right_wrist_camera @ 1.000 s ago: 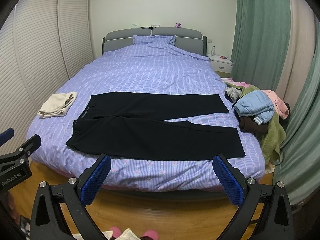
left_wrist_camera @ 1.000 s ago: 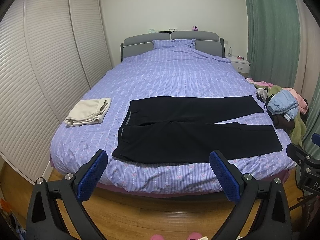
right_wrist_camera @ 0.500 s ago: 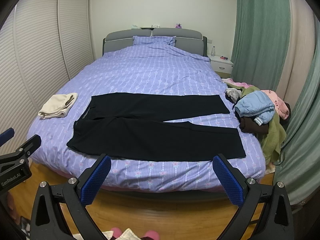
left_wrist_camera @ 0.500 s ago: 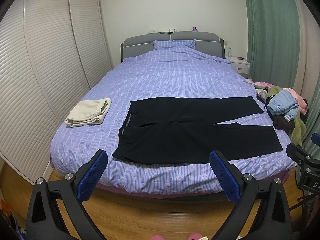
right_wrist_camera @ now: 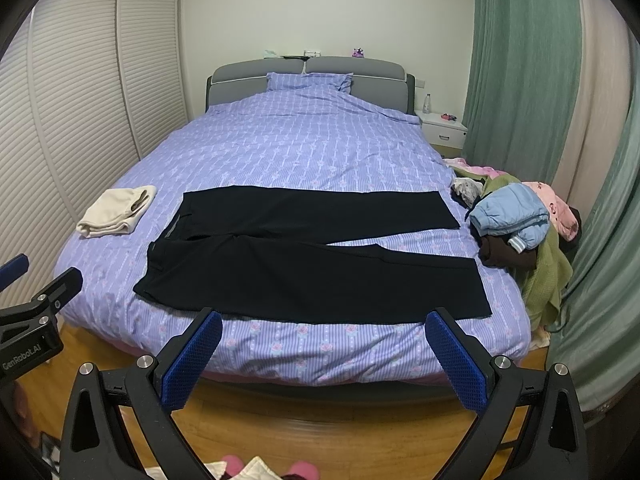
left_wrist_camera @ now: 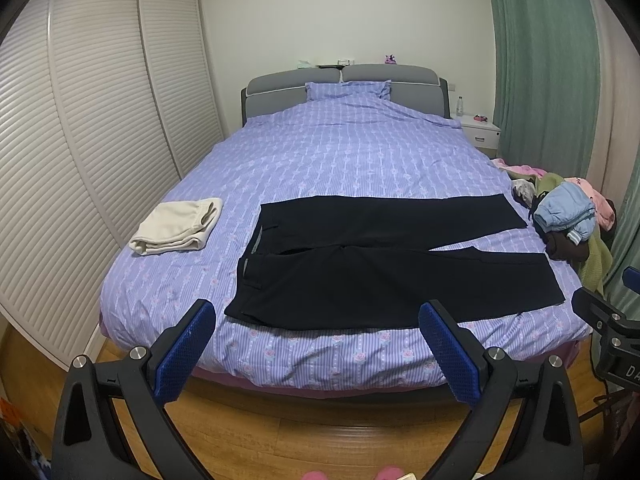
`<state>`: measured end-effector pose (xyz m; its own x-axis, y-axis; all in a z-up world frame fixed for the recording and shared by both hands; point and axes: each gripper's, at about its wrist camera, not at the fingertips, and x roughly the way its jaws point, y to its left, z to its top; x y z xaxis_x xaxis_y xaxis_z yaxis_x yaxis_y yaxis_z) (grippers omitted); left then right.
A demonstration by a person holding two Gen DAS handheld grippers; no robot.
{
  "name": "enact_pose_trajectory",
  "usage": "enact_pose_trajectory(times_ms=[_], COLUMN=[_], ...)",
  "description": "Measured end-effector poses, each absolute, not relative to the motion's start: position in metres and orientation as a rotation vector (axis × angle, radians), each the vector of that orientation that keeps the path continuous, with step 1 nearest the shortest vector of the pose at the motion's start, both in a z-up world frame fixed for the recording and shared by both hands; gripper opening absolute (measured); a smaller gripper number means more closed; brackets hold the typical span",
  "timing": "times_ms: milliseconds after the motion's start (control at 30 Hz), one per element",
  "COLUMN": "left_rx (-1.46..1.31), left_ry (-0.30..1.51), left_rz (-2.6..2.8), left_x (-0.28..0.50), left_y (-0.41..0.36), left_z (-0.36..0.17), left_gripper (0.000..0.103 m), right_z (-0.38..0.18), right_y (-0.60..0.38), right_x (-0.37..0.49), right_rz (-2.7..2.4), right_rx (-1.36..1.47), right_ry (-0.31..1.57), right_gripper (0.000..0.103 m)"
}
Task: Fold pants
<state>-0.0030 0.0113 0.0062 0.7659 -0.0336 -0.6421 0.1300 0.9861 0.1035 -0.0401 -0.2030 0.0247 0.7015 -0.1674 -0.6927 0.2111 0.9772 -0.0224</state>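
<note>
Black long pants lie flat, unfolded, across the near end of the bed with the purple striped floral duvet; waistband to the left, both legs running right, slightly splayed so a wedge of duvet shows between the cuffs. Near leg's edge sits close to the foot edge of the bed. Folded cream cloth bundle lies left of the waistband, apart from it. Heap of mixed clothes, light blue padded jacket on top, at the bed's right edge, just beside the far cuff. Left gripper hangs over the wooden floor short of the bed, blue-padded fingers spread wide, holding nothing. Right gripper same: fingers wide apart, empty, short of the bed. Grey upholstered headboard, white louvred wardrobe doors on left, green curtains on right.
</note>
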Motion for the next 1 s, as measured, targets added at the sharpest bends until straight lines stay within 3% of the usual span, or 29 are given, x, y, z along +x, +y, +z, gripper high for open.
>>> enact_pose_trajectory(times_ms=[600,1000], left_rx=[0.136,0.132], left_ry=[0.705,0.695], left_rz=[-0.069,-0.021], left_x=[0.004,0.02], left_y=[0.013,0.049], left_z=[-0.001,-0.026], left_gripper=[0.103,0.103], right_z=[0.021,-0.015], right_y=[-0.198,-0.181], right_x=[-0.032,0.002], right_rz=[-0.203,-0.119], right_rx=[0.053,0.063], right_ry=[0.777,0.835], right_gripper=[0.103,0.103])
